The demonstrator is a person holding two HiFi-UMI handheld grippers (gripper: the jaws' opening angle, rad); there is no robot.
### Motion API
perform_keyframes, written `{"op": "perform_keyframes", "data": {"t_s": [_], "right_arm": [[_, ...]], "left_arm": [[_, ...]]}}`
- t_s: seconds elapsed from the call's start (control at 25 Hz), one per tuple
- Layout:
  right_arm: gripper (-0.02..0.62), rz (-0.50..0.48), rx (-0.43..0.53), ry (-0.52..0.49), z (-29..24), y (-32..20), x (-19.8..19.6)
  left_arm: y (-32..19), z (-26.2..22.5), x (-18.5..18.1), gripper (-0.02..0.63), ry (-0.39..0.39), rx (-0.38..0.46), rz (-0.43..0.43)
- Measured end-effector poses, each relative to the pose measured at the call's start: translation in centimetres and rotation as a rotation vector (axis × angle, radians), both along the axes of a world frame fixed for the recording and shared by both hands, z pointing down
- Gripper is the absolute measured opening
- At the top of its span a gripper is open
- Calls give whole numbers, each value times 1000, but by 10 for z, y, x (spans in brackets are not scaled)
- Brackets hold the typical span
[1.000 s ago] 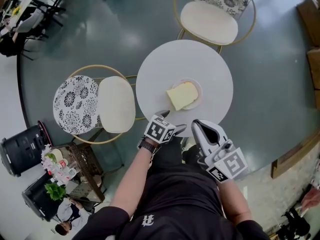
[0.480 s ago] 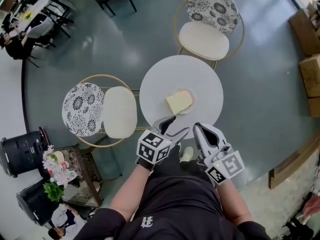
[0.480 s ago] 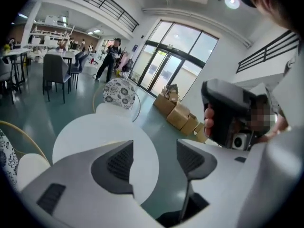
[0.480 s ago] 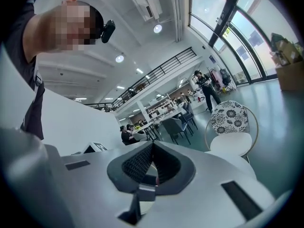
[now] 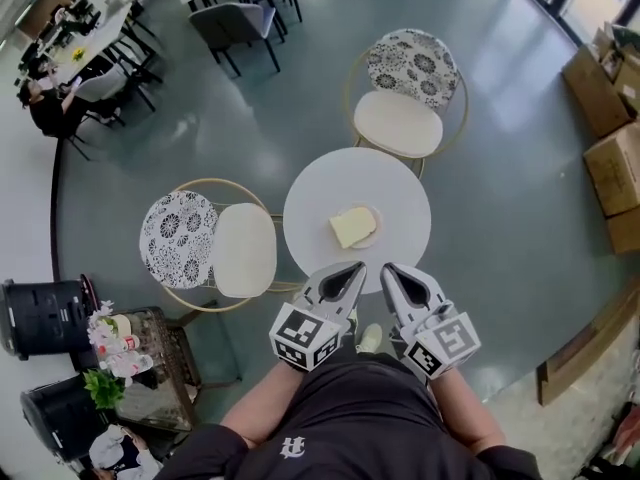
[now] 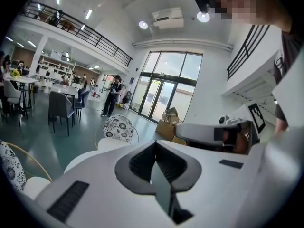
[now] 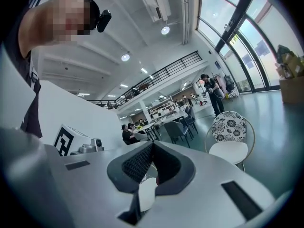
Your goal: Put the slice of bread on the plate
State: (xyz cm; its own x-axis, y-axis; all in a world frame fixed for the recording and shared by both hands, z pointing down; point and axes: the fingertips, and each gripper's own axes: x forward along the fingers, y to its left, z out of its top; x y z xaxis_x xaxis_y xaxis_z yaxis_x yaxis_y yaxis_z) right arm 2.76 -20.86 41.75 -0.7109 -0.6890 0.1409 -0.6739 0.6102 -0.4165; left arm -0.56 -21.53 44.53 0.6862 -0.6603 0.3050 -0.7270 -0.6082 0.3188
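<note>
The slice of bread point(image 5: 352, 227) lies on the small plate point(image 5: 376, 215) near the middle of the round white table point(image 5: 325, 183), one corner hanging over the plate's near rim, so from where things lie the job looks done. It is a thick, pale slice, and I would judge it light, soft and easily dented or torn. A taker would do best to pinch it gently across the crust edge that overhangs, not press into the crumb. The plate holds nothing but the bread, and the rest of the tabletop is bare. Both tools are held up over the person's lap, well apart from the table and side by side. The left gripper point(image 5: 352, 270) has its jaws pressed together with nothing between them, and the right gripper point(image 5: 390, 271) is closed and empty as well. One patterned chair point(image 5: 405, 98) stands beyond the table, another point(image 5: 210, 243) to its left. Cardboard boxes point(image 5: 612, 128) sit along the right wall, and what is in them I cannot tell.
</note>
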Motion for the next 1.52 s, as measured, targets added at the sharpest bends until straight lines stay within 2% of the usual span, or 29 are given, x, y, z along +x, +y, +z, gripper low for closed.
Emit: {"op": "perform_keyframes", "data": {"t_s": [0.36, 0.72, 1.52], "right_arm": [[2, -20, 87, 1, -38, 16, 3], [2, -38, 174, 12, -70, 41, 0], [2, -62, 225, 54, -88, 67, -4]], "left_arm": [[22, -64, 0, 6, 15, 116, -58], [48, -90, 3, 6, 21, 185, -71], [72, -105, 5, 6, 35, 212, -86]]}}
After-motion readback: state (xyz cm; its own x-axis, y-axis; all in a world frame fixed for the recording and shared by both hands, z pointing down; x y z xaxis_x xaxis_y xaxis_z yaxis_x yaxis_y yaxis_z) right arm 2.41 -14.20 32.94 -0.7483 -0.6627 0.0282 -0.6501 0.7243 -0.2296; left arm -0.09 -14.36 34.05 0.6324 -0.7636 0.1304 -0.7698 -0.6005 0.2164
